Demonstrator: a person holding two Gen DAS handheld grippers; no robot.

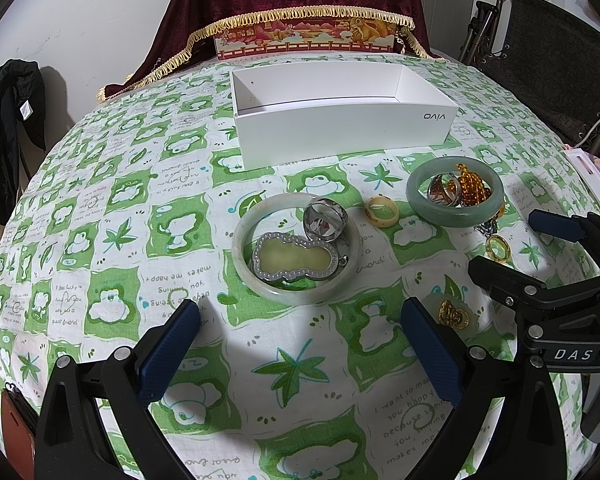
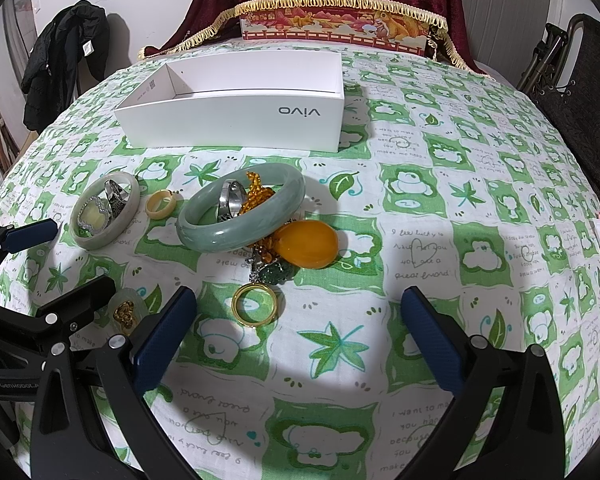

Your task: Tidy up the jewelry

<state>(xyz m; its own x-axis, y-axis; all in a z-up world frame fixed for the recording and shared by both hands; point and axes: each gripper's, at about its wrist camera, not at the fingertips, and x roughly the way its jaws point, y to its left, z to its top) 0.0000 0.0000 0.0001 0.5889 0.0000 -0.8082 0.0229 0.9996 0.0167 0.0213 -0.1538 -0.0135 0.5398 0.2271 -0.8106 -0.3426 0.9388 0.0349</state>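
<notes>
Jewelry lies loose on the table (image 1: 112, 184), all of it outside the white box (image 1: 340, 136) at the far side, which looks bare inside. Both tongs hang spread wide, holding nothing: the left tongs (image 1: 300, 344) just near of the pale bangle (image 1: 244, 252), the right tongs (image 2: 300, 332) near the gold ring (image 2: 255, 305).

Risks, as I judge them:
- Nested pieces. The pale bangle encircles a framed pendant (image 1: 294, 256) and carries a silver ring (image 1: 325, 219) on its rim; lifting the bangle alone could tip that ring off and send it rolling.
- Tangle. The green bangle (image 2: 236, 220) sits over beads (image 2: 258, 194), another ring and a chain by the amber stone (image 2: 308, 244). Pulling 1 piece may drag the rest.
- Slip. Smooth, round bangles could squirt from flat pads if pinched off-centre.
- Crowding. The 2 tongs are close together, with a small pendant (image 2: 127, 309) between them; either could knock it.
- Cloth. Closing low on the flat gold ring may pinch the tablecloth instead.
</notes>
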